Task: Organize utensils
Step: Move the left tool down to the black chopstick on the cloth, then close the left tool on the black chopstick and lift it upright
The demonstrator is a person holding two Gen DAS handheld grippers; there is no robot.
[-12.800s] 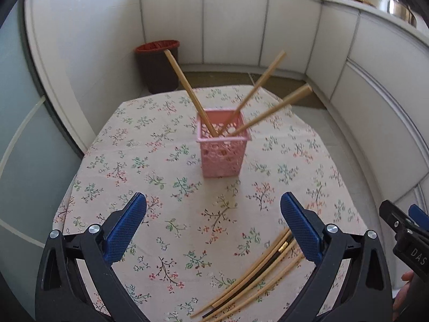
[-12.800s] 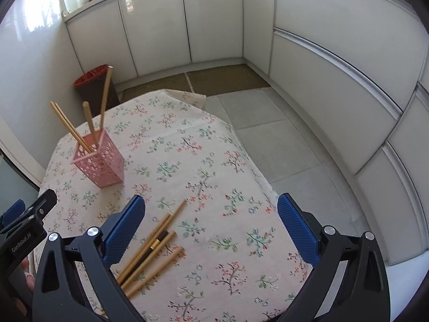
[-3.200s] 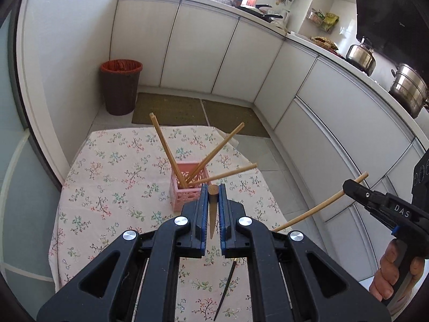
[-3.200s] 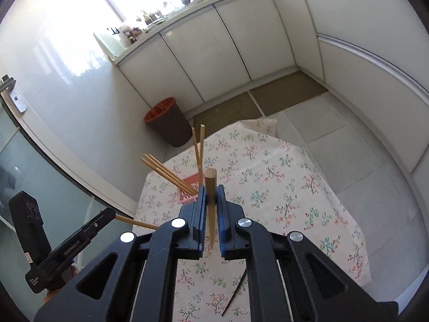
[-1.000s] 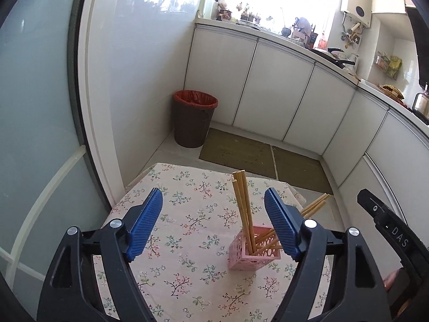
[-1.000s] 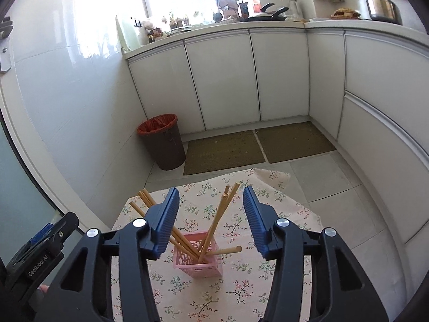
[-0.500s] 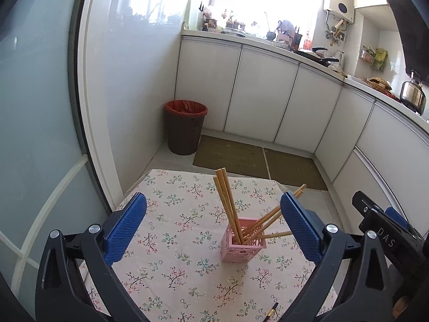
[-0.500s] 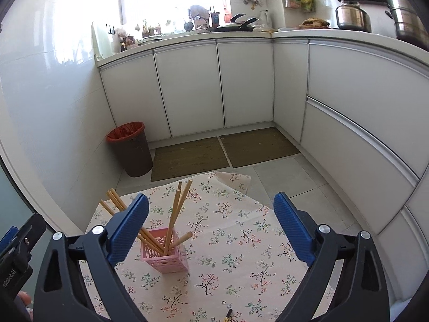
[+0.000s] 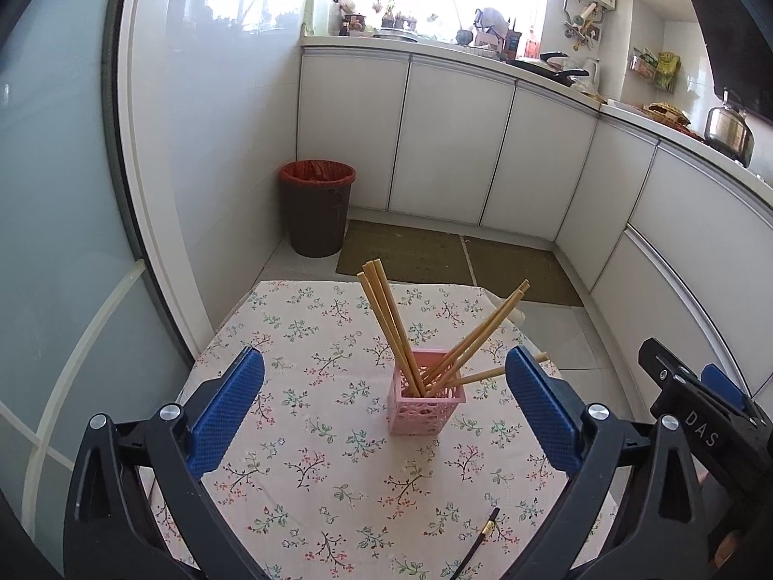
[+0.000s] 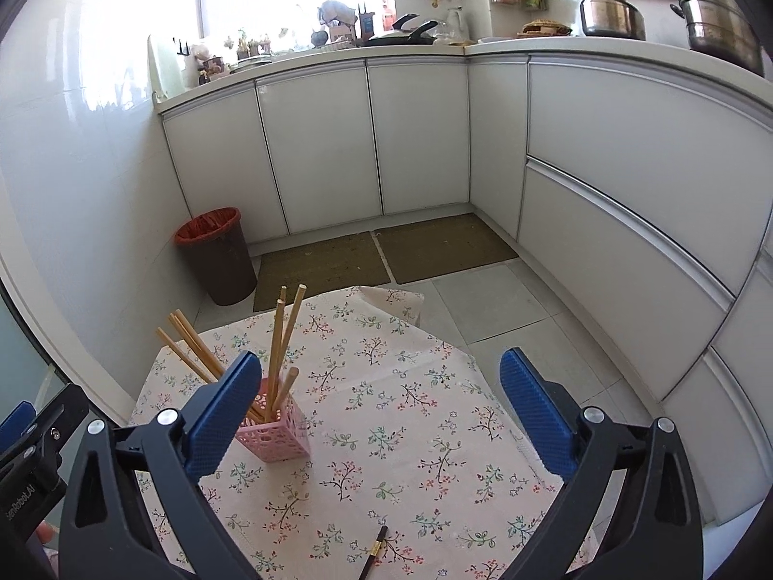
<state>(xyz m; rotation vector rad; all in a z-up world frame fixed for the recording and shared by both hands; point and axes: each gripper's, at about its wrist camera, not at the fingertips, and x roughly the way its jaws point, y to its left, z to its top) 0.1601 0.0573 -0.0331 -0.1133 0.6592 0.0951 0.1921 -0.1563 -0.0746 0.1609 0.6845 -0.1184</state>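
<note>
Right, both tongs empty: left tongs [image 9: 384, 406] and right tongs [image 10: 374, 403] have jaws spread wide, right ones just finishing opening, nothing between them. Wooden chopsticks [image 9: 386, 324] stand fanned in the pink holder [image 9: 425, 406] mid-tabletop [image 9: 309, 473], leaning on its rim because it's short. One dark chopstick [image 10: 373, 553] lies flat at the near edge, probably next pick. Versus about three seconds ago: each tongs then clamped a wooden chopstick; now those are in the holder and both tongs are pulled back.
</note>
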